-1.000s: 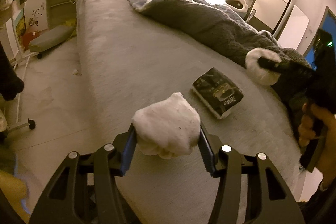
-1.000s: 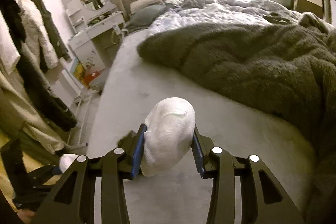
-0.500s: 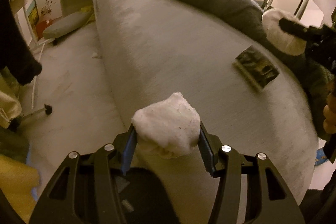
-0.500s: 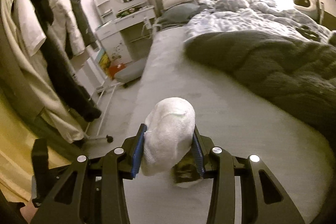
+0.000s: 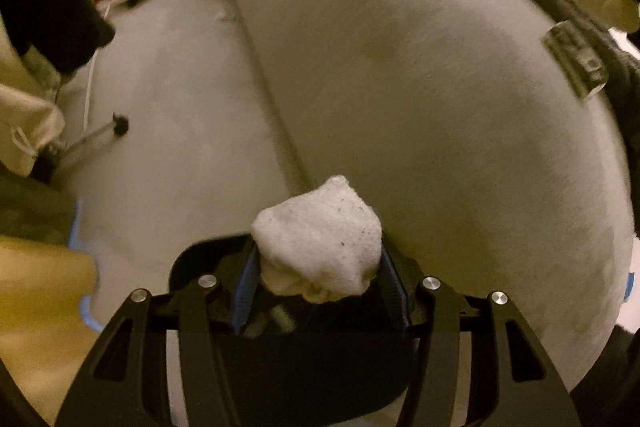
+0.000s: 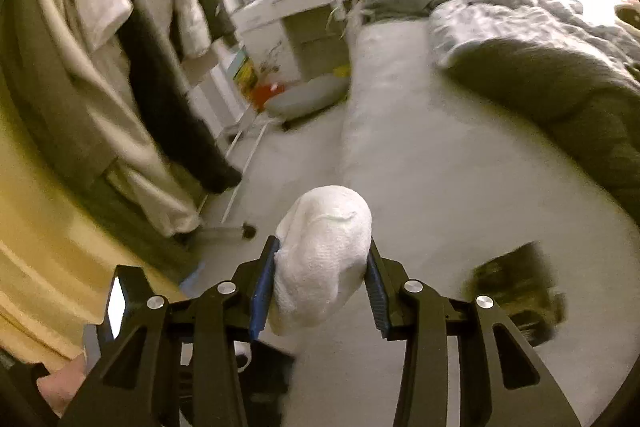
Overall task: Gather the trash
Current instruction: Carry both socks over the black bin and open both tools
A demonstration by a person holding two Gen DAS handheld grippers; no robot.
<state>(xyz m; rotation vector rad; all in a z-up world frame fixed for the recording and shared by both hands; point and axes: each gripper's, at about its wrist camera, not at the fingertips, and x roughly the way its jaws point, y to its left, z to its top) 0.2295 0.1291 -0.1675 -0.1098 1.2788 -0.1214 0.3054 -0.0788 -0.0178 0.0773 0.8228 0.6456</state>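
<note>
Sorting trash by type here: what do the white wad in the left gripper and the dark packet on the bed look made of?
White wad: soft crumpled tissue or paper towel, matte and fuzzy, with dark specks; possibly cloth. Dark packet: seemingly thin plastic film, printed, with a slight sheen; blur leaves it uncertain.

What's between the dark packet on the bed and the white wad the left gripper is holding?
Only bare grey bed, seen in the left wrist view, between the packet and the white wad.
</note>
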